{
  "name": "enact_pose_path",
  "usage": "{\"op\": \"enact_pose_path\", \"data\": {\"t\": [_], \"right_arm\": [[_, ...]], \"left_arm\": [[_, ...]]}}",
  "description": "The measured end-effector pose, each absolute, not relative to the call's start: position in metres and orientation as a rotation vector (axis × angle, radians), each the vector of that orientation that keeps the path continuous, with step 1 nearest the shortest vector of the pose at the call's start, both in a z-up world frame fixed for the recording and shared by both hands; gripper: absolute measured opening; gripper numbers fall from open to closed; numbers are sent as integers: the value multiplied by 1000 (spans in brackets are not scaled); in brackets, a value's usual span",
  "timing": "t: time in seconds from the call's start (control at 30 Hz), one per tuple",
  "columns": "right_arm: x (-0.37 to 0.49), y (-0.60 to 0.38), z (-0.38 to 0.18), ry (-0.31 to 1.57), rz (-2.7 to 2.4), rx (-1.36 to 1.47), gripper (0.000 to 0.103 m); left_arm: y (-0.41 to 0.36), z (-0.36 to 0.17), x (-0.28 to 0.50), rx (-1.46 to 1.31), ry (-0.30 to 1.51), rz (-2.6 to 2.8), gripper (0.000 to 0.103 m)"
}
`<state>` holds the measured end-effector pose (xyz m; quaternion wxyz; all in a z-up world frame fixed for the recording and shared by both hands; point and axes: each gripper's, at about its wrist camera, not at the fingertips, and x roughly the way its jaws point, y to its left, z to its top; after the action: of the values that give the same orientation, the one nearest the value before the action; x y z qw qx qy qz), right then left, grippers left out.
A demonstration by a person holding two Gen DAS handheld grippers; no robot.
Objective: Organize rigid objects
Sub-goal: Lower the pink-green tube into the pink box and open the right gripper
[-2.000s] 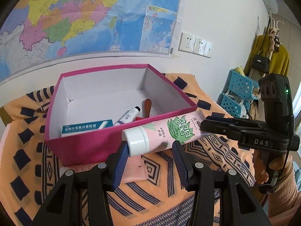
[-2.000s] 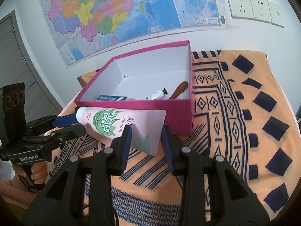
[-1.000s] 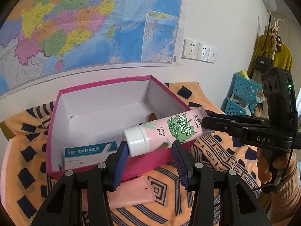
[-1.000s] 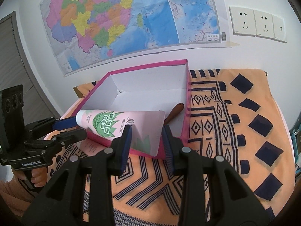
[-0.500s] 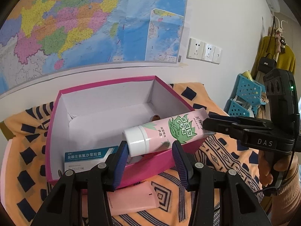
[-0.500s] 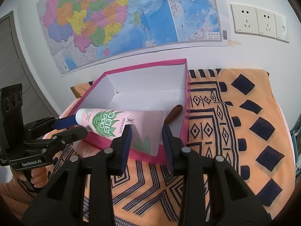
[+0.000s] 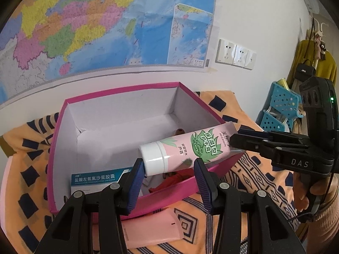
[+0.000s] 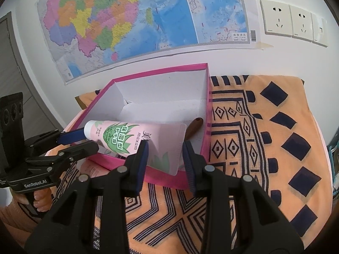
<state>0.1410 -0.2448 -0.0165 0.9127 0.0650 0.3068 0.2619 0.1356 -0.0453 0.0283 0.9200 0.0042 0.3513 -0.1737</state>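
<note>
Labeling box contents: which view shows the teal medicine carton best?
Left wrist. The teal medicine carton lies against the near wall inside the pink box, its printed face readable. In the right wrist view the hand cream tube and box wall hide it.

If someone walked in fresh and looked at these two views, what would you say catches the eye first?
First, the pink hand cream tube, held level over the near edge of the magenta box, its cap between the left gripper fingers and its flat end between the right gripper fingers. Behind, a colourful wall map fills the wall, and an orange patterned cloth covers the table.
</note>
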Motion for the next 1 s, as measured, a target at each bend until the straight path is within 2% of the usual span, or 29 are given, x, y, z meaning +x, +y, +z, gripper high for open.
{"op": "enact_pose_path", "data": {"t": [0.57,1.0], "right_arm": [[157,-233,-27,676,501,83,37],[150,-231,-28,671,462,56,37]], "left_arm": [[-41,9,161,-12,797,-349,48],[-39,12,154,12,768,-339,48]]}}
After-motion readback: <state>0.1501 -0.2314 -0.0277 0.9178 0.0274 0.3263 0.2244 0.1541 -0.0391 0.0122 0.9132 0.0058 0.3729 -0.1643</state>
